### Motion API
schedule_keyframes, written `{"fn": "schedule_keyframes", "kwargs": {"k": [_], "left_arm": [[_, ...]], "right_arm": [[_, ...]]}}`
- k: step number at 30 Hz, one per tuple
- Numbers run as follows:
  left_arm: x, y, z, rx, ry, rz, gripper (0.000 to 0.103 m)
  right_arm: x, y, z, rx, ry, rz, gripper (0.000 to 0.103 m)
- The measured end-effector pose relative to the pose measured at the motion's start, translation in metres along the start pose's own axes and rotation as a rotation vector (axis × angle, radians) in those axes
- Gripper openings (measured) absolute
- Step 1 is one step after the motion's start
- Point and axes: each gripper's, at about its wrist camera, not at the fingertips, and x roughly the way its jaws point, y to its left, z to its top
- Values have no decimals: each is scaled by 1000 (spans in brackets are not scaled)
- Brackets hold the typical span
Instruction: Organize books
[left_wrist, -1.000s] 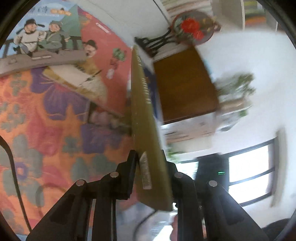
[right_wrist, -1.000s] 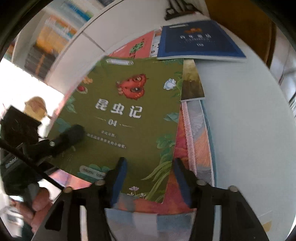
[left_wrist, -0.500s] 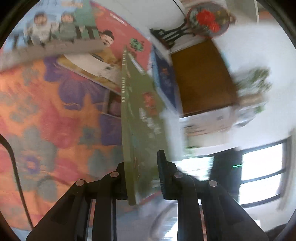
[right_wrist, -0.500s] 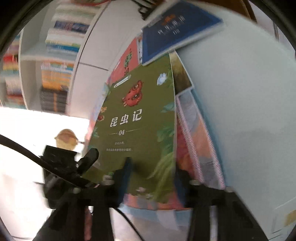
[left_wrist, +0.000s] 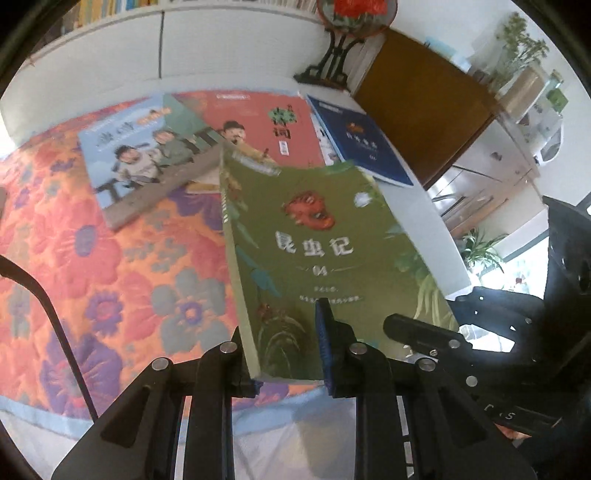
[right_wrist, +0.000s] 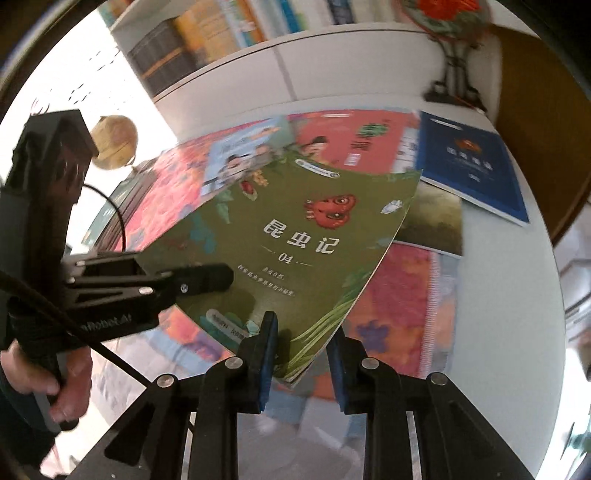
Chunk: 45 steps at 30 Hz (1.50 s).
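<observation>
Green book (left_wrist: 317, 258), centre frame, tilted above the flowered cloth (left_wrist: 92, 258) on the bench (right_wrist: 509, 288). Left gripper (left_wrist: 288, 354) clamped on its lower edge; right gripper (right_wrist: 303, 350) closed on its lower corner.

The green book (left_wrist: 314, 254) is covering part of the red book (left_wrist: 258, 122) and the floral cloth (left_wrist: 110, 258) under it. The shelf books (right_wrist: 207, 44) are smearing into blur (titles unreadable), and the round ornament (left_wrist: 354, 14) is possibly a fan, running off the top edge.
</observation>
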Motion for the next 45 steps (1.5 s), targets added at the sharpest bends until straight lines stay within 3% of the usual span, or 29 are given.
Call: {"fn": "schedule_keyframes", "kwargs": {"k": [4,14,21,27,35,45], "left_arm": [[-27,14,-9,9,-39,32,20],[-99,84,-15,-61,-159,22,20],[-167,159,-20,-124,-267,113,20],[-216,245,-35,-201,-333,190,21],[-222,355,-49,-292,-341,186,21],[-189,422,-51,-348,-297,118,21]], "right_arm": [[-4,34,7,-70,-8,23,25],[-8,121,42,-174,-76,23,25],[9,204,84,-275,-132,84,25],[53,300,119,-352,-139,154,26],[131,386,148,-315,-46,209,27],[188,413,163,-259,-15,132,28]]}}
